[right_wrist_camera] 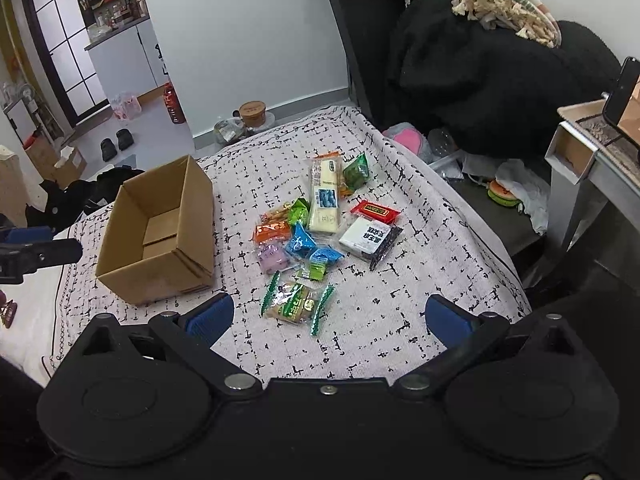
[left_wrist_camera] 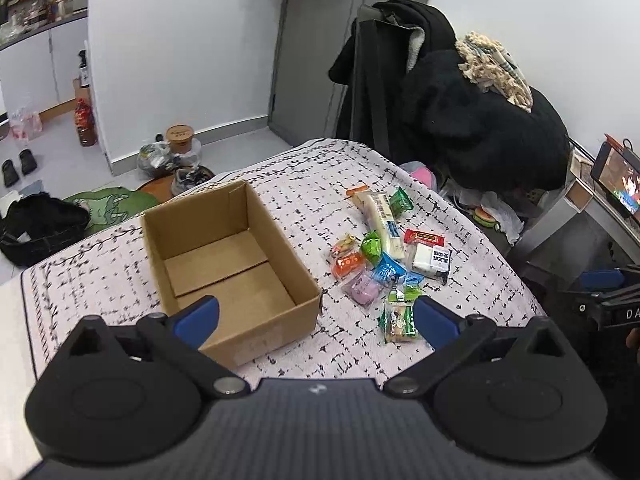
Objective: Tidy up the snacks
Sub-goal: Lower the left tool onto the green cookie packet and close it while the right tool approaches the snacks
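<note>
Both grippers — left gripper (left_wrist_camera: 316, 316), right gripper (right_wrist_camera: 328, 318) — spread wide, empty, above the snacks (right_wrist_camera: 316, 232).

Setting: a lived-in home room. Dark coats (left_wrist_camera: 460, 112) are hanging at upper right, slippers (left_wrist_camera: 18, 166) are sitting on the floor at left, and a kitchen counter (right_wrist_camera: 116, 32) with bottles is showing at upper left.

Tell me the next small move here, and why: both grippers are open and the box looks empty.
Probably lower the right gripper onto the green-edged snack packet and close. It lies nearest that gripper, apart from the pile, while the cardboard box is empty. The left gripper hovers open over the box's near corner.
</note>
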Demonstrator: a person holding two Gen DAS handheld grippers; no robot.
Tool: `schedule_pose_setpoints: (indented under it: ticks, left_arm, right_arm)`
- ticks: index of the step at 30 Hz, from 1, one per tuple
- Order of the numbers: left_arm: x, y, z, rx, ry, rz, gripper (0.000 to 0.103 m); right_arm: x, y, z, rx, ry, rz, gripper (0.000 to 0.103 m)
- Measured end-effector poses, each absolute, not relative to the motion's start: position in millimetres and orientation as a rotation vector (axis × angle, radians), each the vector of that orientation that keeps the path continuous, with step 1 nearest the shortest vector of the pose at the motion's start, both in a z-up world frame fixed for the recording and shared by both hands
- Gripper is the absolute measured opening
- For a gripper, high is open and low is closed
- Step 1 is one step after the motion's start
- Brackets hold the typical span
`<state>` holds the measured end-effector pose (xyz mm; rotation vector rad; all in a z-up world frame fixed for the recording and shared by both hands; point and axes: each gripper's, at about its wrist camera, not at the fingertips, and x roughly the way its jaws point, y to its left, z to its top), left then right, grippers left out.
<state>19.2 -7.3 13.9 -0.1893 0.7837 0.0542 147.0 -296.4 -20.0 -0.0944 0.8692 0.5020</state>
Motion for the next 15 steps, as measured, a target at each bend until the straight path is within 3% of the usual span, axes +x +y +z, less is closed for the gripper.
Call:
schedule_pose_setpoints:
  ticks: [5,15]
  left_arm:
    - [38.9,-7.2,2.4,-0.207,0.794,-0.006,0.101]
    - [85.3,-27.2,-16.3,-0.155,0.839,-0.115,0.1]
  right_arm:
    - [156.9,-295.5,-28.6,-0.097,0.882,0.5,0.099]
    - [181.0,-297.7,-48.8,-0.05,0.949,0.505,0.081]
